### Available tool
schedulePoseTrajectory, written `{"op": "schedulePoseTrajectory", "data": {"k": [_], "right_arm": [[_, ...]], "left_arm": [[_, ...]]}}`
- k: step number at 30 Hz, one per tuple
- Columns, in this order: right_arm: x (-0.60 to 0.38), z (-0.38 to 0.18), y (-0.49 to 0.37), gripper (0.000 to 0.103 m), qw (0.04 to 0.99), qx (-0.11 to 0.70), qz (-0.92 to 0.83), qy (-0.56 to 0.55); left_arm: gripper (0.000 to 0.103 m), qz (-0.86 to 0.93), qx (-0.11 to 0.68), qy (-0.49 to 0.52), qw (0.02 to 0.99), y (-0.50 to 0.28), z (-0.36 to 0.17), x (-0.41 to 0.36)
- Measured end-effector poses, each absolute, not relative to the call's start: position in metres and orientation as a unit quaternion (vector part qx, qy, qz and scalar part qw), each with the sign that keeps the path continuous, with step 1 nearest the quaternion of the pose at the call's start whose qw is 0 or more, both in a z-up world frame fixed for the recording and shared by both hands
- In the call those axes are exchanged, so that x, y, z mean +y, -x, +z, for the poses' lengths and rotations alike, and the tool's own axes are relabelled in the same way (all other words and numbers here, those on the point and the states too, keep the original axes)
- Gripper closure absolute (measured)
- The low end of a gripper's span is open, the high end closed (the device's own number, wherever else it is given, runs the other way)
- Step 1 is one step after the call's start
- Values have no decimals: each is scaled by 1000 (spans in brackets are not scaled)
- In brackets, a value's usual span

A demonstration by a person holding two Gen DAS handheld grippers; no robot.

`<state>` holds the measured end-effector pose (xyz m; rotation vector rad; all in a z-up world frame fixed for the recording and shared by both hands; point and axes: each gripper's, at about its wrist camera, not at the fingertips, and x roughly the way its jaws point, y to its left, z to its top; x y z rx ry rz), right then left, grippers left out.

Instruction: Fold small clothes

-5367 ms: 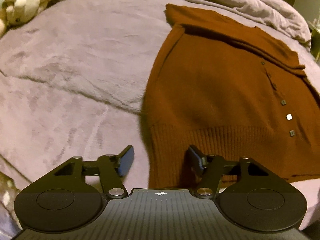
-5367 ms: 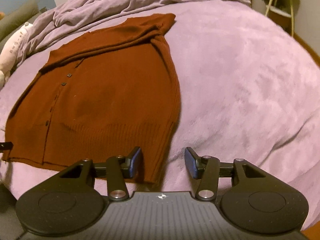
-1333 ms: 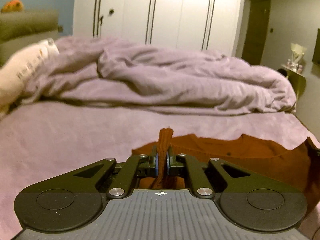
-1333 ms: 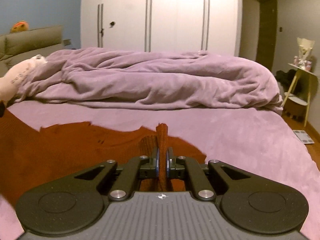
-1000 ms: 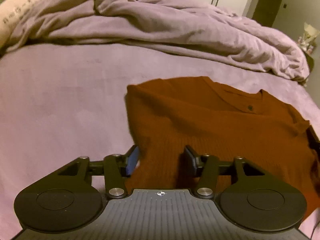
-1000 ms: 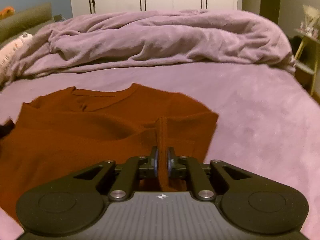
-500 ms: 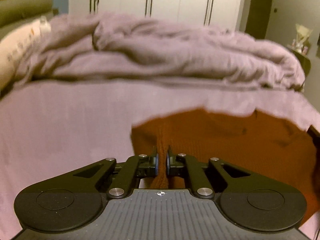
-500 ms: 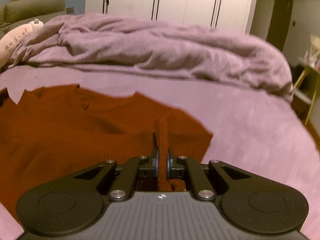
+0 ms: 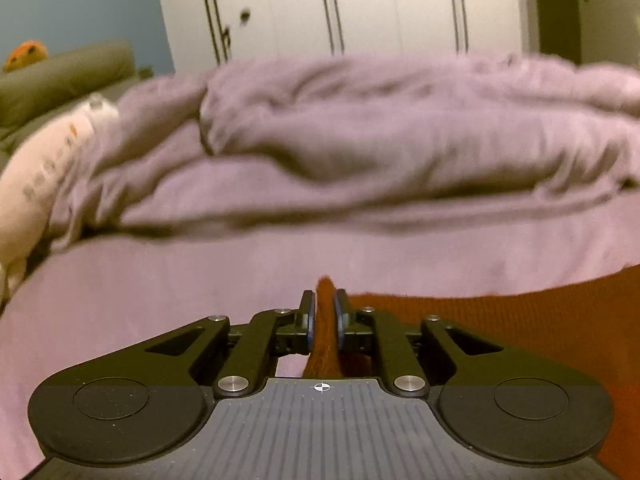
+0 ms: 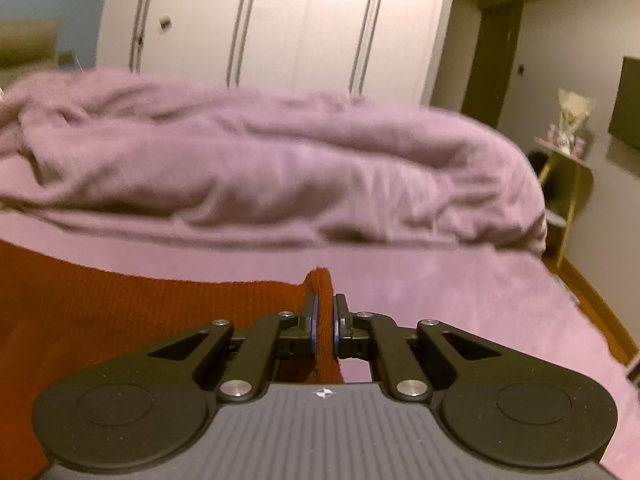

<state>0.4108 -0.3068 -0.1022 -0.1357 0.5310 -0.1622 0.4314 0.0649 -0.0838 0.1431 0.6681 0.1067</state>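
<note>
Gripping one edge of the sweater [image 9: 520, 320] at both ends — left claw [image 9: 324, 322] easing open yet pinching knit, right claw [image 10: 325, 326] clamped on it — edge stretching crosswise between them, low over the bed [image 9: 160, 280].

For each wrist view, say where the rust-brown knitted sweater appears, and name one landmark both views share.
Left wrist view: the rust-brown knitted sweater fills the lower right, a fold pinched in the left gripper.
Right wrist view: sweater at lower left, its edge in the right gripper.
Shared landmark: rumpled lilac duvet.
</note>
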Motion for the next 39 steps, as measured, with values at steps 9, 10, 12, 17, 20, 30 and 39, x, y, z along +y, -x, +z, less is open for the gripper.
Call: {"op": "schedulePoseTrajectory", "data": {"k": [9, 10, 12, 17, 20, 30, 39], "right_arm": [[-336, -113, -351, 75, 956, 289, -37, -14], [-339, -111, -334, 66, 957, 286, -30, -28], [-342, -112, -294, 61, 956, 289, -14, -52], [-341, -127, -221, 61, 945, 314, -12, -94], [-342, -130, -201, 61, 937, 325, -16, -123], [-365, -144, -213, 61, 897, 357, -11, -261], [-352, -143, -226, 82, 919, 350, -45, -179]], "left_arm": [[39, 31, 370, 35, 928, -343, -87, 135], [35, 22, 375, 44, 926, -330, -84, 140], [31, -3, 388, 58, 920, -305, -83, 145], [33, -48, 429, 86, 898, -266, -98, 138], [35, -52, 440, 145, 885, -263, -102, 139], [56, -24, 452, 214, 865, -273, -113, 141], [75, -16, 436, 182, 881, -272, -107, 146]]}}
